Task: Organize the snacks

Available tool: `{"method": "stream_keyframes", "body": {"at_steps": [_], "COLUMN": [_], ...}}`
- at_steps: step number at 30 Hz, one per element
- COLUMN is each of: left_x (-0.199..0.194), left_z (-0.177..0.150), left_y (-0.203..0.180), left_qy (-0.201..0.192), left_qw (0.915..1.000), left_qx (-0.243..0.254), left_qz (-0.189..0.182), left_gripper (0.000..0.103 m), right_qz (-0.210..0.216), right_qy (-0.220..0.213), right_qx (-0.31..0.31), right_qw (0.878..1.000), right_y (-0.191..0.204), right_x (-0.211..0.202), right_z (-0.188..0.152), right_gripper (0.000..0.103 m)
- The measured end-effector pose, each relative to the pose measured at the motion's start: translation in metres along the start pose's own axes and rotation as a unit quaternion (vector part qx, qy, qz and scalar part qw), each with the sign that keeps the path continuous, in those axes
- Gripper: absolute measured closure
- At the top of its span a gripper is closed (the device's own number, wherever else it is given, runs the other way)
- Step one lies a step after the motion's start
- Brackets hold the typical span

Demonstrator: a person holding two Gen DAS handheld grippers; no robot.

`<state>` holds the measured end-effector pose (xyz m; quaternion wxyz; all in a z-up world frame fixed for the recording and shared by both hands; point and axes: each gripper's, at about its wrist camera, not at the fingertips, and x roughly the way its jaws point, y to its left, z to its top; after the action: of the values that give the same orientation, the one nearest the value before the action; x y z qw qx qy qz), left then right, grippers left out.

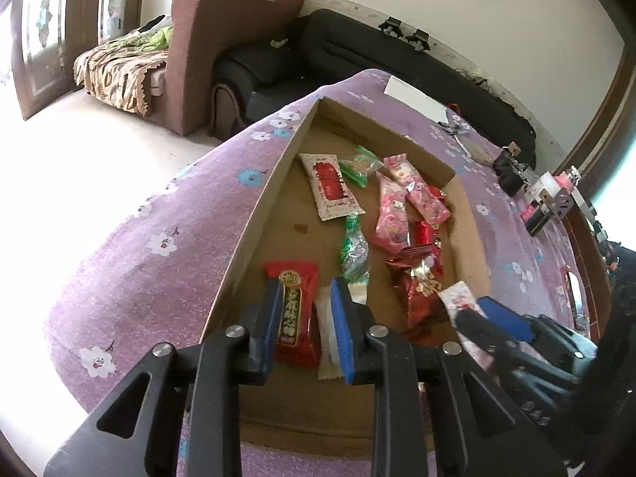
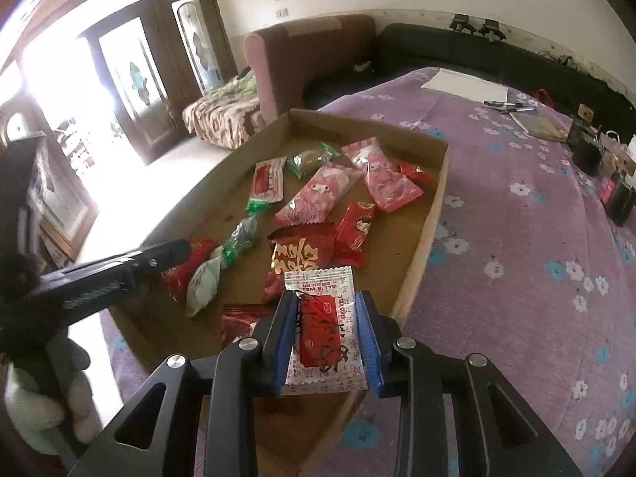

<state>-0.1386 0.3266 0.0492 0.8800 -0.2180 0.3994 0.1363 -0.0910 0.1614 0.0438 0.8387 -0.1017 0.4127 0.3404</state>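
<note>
left wrist: near edge of the box (image 1: 254, 214) cut off behind the left gripper (image 1: 306, 326); jaws narrowly apart above a red packet (image 1: 296, 310) and white packet (image 1: 328, 342), pad contact unclear. right gripper (image 1: 483, 320) blurred at the right. right wrist: right gripper (image 2: 328, 338) clamps a white-red sachet (image 2: 324, 330) over the box (image 2: 431, 214) corner; loose snacks (image 2: 318, 198) in the box, on a purple cloth (image 2: 516, 238).
</note>
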Motion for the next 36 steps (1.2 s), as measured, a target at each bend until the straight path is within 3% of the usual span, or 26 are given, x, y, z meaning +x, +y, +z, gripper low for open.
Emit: {"method": "stream_keyframes", "body": {"at_steps": [2, 4, 5, 7, 12, 18, 21, 36], "left_x": [-0.005, -0.011, -0.015, -0.022, -0.034, -0.037, -0.038, -0.029], "left_z": [0.0, 0.0, 0.0, 0.0, 0.0, -0.003, -0.004, -0.014], "left_y": [0.0, -0.002, -0.003, -0.006, -0.021, -0.041, -0.052, -0.09], "left_qy": [-0.007, -0.016, -0.025, -0.04, -0.064, -0.081, -0.086, -0.058], "left_qw": [1.0, 0.9998, 0.9996, 0.9988, 0.9958, 0.9887, 0.9842, 0.9834], "left_qx": [0.0, 0.001, 0.002, 0.006, 0.035, 0.061, 0.077, 0.119], "left_qz": [0.001, 0.008, 0.015, 0.025, 0.055, 0.11, 0.134, 0.124], "left_gripper": [0.072, 0.051, 0.048, 0.047, 0.046, 0.024, 0.023, 0.023], "right_qz": [-0.004, -0.006, 0.0, 0.007, 0.008, 0.008, 0.006, -0.006], "right_qy": [0.0, -0.005, -0.007, -0.016, -0.045, -0.062, -0.064, -0.072], "right_qx": [-0.003, 0.001, 0.004, 0.011, 0.026, 0.048, 0.059, 0.072], "right_qw": [1.0, 1.0, 1.0, 1.0, 0.999, 0.997, 0.996, 0.995], "right_y": [0.002, 0.002, 0.001, 0.0, -0.005, -0.017, -0.025, -0.043], "right_x": [0.004, 0.005, 0.003, -0.004, -0.024, -0.043, -0.05, -0.066], "right_z": [0.0, 0.0, 0.0, -0.001, -0.001, -0.009, -0.014, -0.032], "right_gripper": [0.07, 0.067, 0.063, 0.05, 0.049, 0.047, 0.046, 0.038]}}
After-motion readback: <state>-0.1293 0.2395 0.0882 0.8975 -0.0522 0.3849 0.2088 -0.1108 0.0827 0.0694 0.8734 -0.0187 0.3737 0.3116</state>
